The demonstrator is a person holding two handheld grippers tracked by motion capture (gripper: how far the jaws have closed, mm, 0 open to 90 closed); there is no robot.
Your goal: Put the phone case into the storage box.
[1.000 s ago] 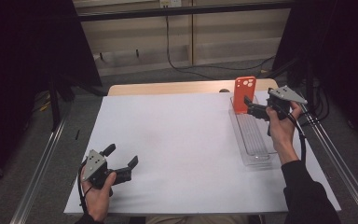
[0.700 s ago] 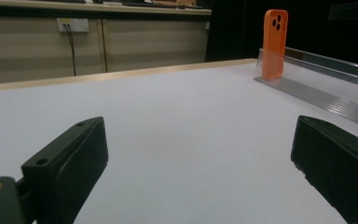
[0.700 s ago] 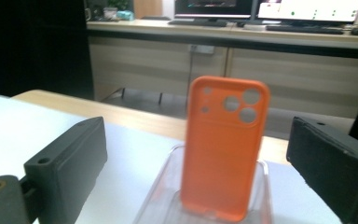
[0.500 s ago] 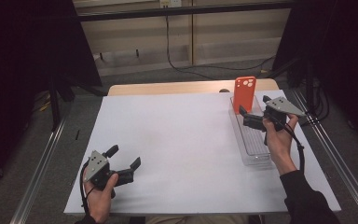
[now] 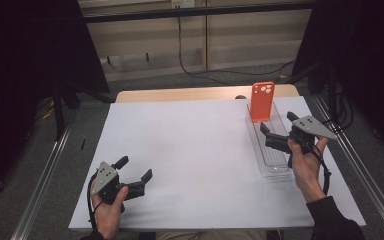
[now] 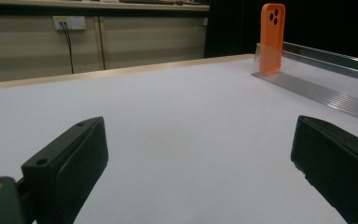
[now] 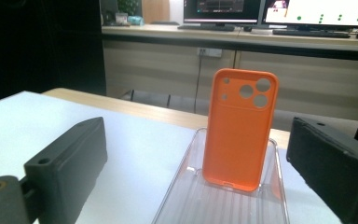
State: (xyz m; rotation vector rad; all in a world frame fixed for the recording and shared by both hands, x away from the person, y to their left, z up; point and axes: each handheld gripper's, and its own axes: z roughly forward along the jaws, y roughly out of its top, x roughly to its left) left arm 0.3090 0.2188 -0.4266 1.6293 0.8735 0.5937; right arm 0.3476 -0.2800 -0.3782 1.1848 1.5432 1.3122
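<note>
A: What stands around the right gripper (image 5: 275, 134)?

B: A clear tray (image 5: 272, 167) lies along the table's (image 5: 190, 150) right edge. An orange phone case (image 5: 262, 101) stands upright at the tray's far end, near the far right corner.

A: Anything between the case and the gripper?

B: Only the tray's ribbed floor. The right gripper hovers over the tray's middle, jaws wide apart and holding nothing, the case straight ahead between them in the right gripper view, well short of touching.

A: And the left gripper (image 5: 134, 173)?

B: Near the table's near left corner, jaws spread wide and holding nothing. Bare white table stretches from it to the tray.
</note>
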